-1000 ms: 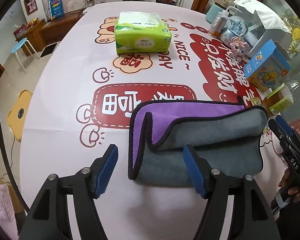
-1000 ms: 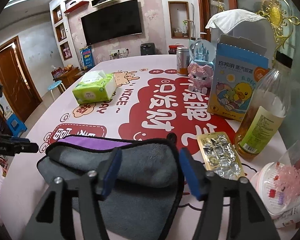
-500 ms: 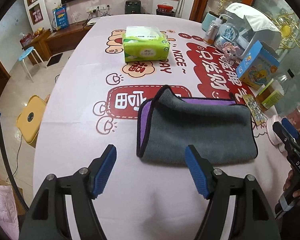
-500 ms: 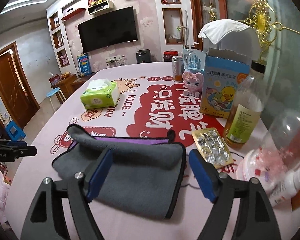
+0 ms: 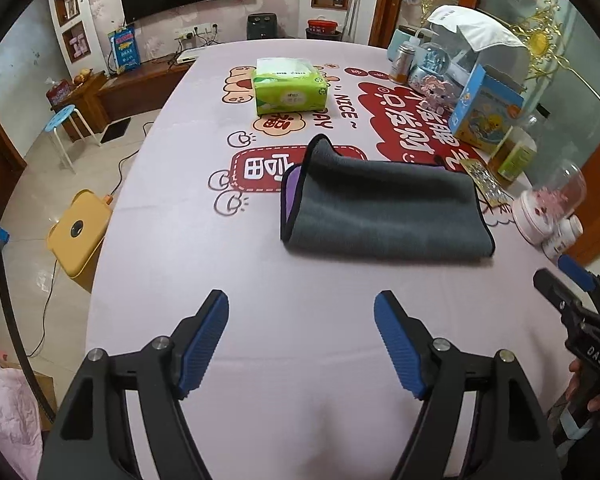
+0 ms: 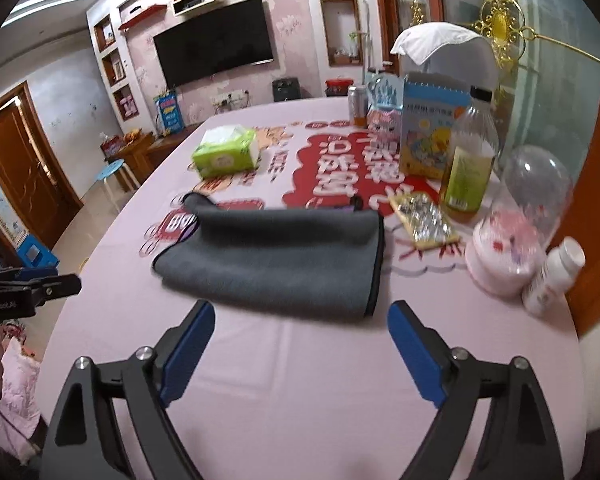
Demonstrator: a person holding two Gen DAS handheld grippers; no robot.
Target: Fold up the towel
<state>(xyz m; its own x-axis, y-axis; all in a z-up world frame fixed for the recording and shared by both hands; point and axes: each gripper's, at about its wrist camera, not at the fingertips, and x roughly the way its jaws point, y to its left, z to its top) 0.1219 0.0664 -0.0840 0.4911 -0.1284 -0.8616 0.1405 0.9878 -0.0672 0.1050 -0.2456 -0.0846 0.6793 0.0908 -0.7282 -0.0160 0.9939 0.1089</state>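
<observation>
The towel (image 5: 380,208) lies folded on the pink table, grey side up, with a purple strip showing at its left edge and one far-left corner curled up. It also shows in the right wrist view (image 6: 276,256). My left gripper (image 5: 300,320) is open and empty, held back from the towel's near edge. My right gripper (image 6: 300,324) is open and empty, just short of the towel's near edge. The right gripper also shows at the right edge of the left wrist view (image 5: 572,292).
A green tissue pack (image 5: 288,88) sits further back on the table (image 5: 180,240). Along the right side stand a blue box (image 5: 484,112), a bottle (image 6: 468,160), a blister pack (image 6: 424,220), a pink dome jar (image 6: 512,240) and a white bottle (image 6: 552,276).
The towel's upper flap came down, so the purple side is now covered by grey. Both grippers have drawn back from the towel toward the near table edge.
</observation>
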